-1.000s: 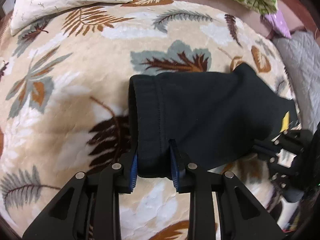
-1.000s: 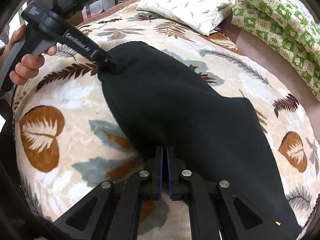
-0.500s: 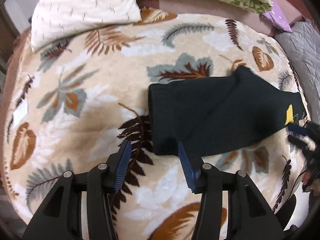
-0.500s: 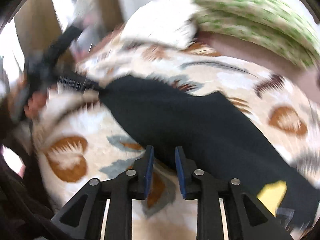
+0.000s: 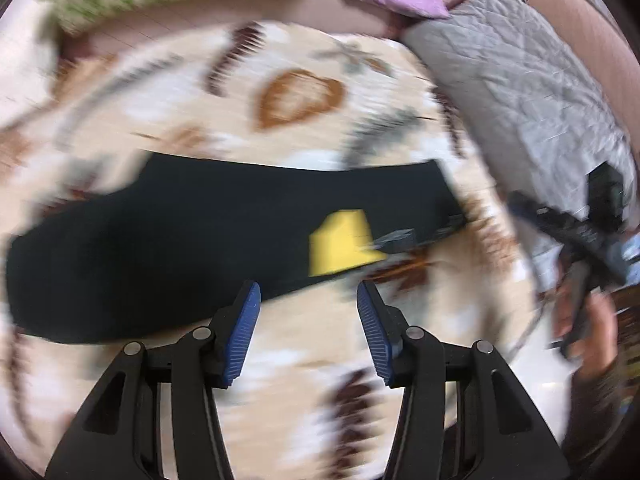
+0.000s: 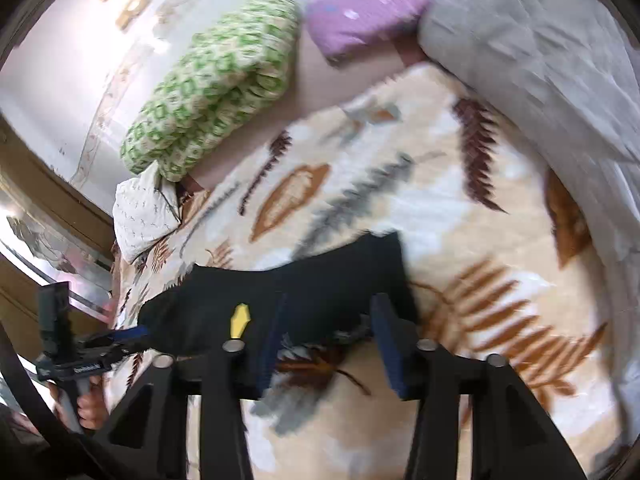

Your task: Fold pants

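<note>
Pants (image 5: 180,248) now lie folded flat on the leaf-print blanket (image 5: 304,364), since your left gripper (image 5: 308,320) let go & sits spread, empty, right gripper (image 6: 324,340) is opening w/ nothing pinched, so imo next fold's due.

Leaf-print blanket (image 6: 440,208), green quilt (image 6: 208,92), purple pillow (image 6: 360,16), grey quilt (image 5: 520,92).

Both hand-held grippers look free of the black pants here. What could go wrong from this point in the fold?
1. The left hand-held gripper stands open over bare blanket, and the right hand-held gripper, jaws opening, holds nothing; a hasty regrasp may pinch the plush blanket along with the pants.
2. Both views are motion-blurred, so aiming at the pants' edge near the yellow tag could be off.
</note>
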Tool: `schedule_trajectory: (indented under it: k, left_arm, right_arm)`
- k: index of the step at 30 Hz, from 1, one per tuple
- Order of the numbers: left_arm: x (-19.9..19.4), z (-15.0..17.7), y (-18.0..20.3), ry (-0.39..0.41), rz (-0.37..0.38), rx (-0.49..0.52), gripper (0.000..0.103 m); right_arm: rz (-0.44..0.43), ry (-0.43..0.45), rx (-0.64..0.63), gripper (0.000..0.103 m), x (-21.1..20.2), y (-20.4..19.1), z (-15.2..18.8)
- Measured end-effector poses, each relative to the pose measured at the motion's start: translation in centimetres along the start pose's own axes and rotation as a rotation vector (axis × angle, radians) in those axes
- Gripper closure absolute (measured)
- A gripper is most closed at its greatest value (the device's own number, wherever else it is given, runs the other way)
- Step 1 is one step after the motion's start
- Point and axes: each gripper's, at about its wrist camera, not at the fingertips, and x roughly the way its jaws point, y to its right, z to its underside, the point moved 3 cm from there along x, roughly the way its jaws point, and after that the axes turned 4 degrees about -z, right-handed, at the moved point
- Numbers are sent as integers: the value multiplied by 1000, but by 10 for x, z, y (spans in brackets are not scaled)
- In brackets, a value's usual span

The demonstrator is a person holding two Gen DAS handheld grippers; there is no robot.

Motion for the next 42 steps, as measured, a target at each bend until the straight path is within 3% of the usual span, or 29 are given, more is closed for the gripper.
schedule_trajectory:
  k: [5,8,12,20,23,27,29,32,36,40,42]
  left_arm:
    - [44,-3,61,-83,94,-120,54]
    - [65,-4,85,-131,176,-223,54]
    - [75,-7,101,-134,207,-305,54]
    - [82,1,112,-154,177,-251,54]
    - [83,2,100,-161,172,-278,54]
    - [82,1,84,-165,178,-321,54]
    - [79,1,79,-155,178,-324,54]
    - [73,-4,74,-124,175,-320,54]
    - [73,-6,66,-131,182,-330,54]
    - [68,-5,61,-121,174,-319,54]
    - [65,-5,57,-110,163,-317,54]
  right_arm:
    - [-68,-52,62,52,12,42,-15]
    - [-120,-134,58,52,35,55,-19]
    - [-152,-181,37,52,62,66,-29]
    - [-344,-280,86,43,104,74,-44]
    - [-331,-297,32,42,111,64,-47]
    - [-247,-321,-76,52,113,53,-47]
    - [-220,-326,-60,51,108,56,-48]
    - [-155,-267,-41,48,89,63,-53]
    - [-228,-212,-74,48,73,48,-54]
    - [-194,-277,-90,52,98,36,-46]
    - [-205,-291,-86,58,108,31,-44]
